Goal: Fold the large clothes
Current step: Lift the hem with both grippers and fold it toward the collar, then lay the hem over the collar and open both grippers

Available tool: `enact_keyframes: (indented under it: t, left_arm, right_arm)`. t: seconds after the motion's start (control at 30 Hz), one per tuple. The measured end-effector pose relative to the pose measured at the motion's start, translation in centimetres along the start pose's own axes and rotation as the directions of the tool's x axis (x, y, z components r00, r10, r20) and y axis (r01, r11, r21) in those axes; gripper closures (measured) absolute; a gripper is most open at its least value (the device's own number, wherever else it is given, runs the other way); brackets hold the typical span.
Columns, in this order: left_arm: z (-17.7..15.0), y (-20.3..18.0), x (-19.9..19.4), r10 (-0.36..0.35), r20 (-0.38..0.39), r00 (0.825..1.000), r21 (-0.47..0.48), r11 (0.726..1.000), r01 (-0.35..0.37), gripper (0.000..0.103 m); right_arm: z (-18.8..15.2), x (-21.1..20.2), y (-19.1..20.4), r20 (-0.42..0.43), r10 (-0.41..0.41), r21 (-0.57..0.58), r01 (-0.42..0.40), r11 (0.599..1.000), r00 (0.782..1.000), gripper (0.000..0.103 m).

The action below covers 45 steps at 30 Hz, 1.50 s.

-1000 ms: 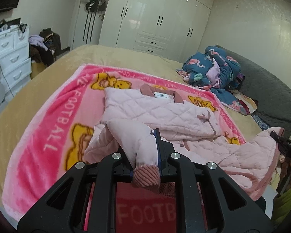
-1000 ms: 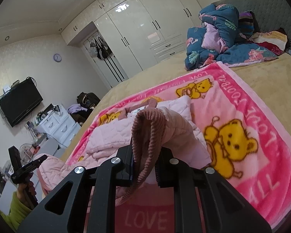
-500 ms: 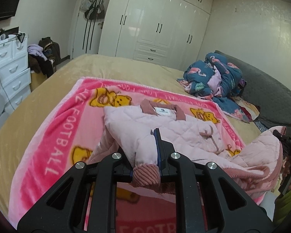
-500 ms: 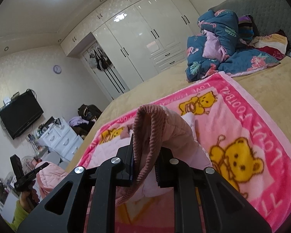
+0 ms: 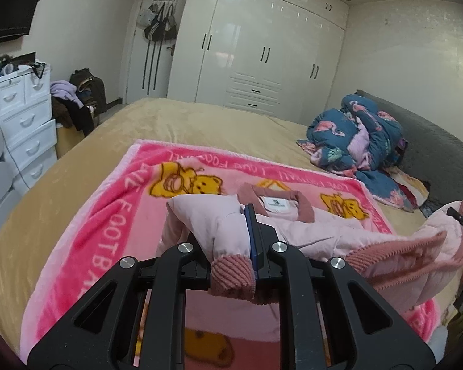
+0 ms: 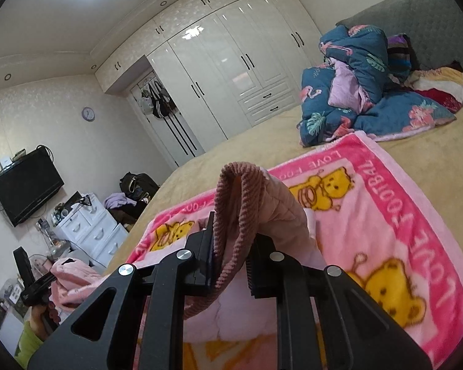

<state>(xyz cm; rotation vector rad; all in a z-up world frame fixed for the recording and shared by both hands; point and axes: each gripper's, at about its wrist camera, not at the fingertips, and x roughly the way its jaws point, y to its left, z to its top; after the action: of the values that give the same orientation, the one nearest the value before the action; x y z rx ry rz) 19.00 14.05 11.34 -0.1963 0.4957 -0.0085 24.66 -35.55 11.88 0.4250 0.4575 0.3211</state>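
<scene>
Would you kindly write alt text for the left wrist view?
The left gripper is shut on a pink jacket by its ribbed cuff, lifted above a pink bear blanket on a bed.

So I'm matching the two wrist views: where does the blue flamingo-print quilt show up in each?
Left wrist view: blue flamingo quilt at right of centre, bunched on the bed against the grey headboard.
Right wrist view: the quilt at upper right, beyond the pink blanket's far corner.
Shared landmark: the white wardrobe.
</scene>
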Motion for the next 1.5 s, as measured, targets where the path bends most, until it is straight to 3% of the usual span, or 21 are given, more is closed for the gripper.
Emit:
enact_keyframes:
  t: [0.47,0.83,0.93,0.97,1.0,1.07,1.17,1.33,1.5]
  left_arm:
    - [3.1,1.2,7.8,0.081,-0.044,0.996,0.028,0.996,-0.08,0.093]
    - [3.6,1.7,13.6,0.125,-0.109,0.986,0.028,0.992,-0.123,0.092]
    - [3.6,1.7,15.1,0.138,-0.13,0.982,0.027,0.99,-0.135,0.092]
    - [3.5,1.9,15.4,0.138,-0.135,0.981,0.025,0.99,-0.136,0.092]
    - [3.4,1.9,15.7,0.139,-0.141,0.98,0.024,0.99,-0.137,0.092]
    - [3.3,1.8,16.3,0.143,-0.148,0.979,0.027,0.99,-0.141,0.092]
    - [3.1,2.0,17.2,0.146,-0.161,0.976,0.029,0.989,-0.143,0.09]
    - [2.6,2.1,19.0,0.165,-0.185,0.969,0.032,0.986,-0.162,0.089]
    - [2.4,2.4,19.6,0.155,-0.205,0.966,0.007,0.988,-0.157,0.086]
  right_arm:
    - [2.7,8.3,-1.9,-0.056,-0.071,-0.016,0.07,0.997,0.996,0.088]
    - [3.7,14.9,-4.8,-0.181,-0.065,0.034,0.072,0.997,0.981,0.083]
    - [3.9,16.2,-6.1,-0.201,0.012,0.127,0.013,0.992,0.979,0.069]
    - [4.0,16.2,-6.3,-0.197,0.031,0.149,-0.001,0.989,0.98,0.058]
    - [4.1,16.1,-6.7,-0.177,0.046,0.17,-0.016,0.985,0.983,0.041]
    - [4.4,15.5,-6.9,-0.129,0.023,0.165,-0.001,0.986,0.991,0.023]
    - [3.7,15.6,-6.5,-0.151,0.022,0.116,-0.004,0.993,0.988,0.023]
    - [-0.2,16.6,-4.6,-0.232,-0.075,-0.098,0.053,0.994,0.97,0.017]
    - [-4.4,18.0,-4.6,-0.284,-0.179,-0.202,0.124,0.971,0.942,0.014]
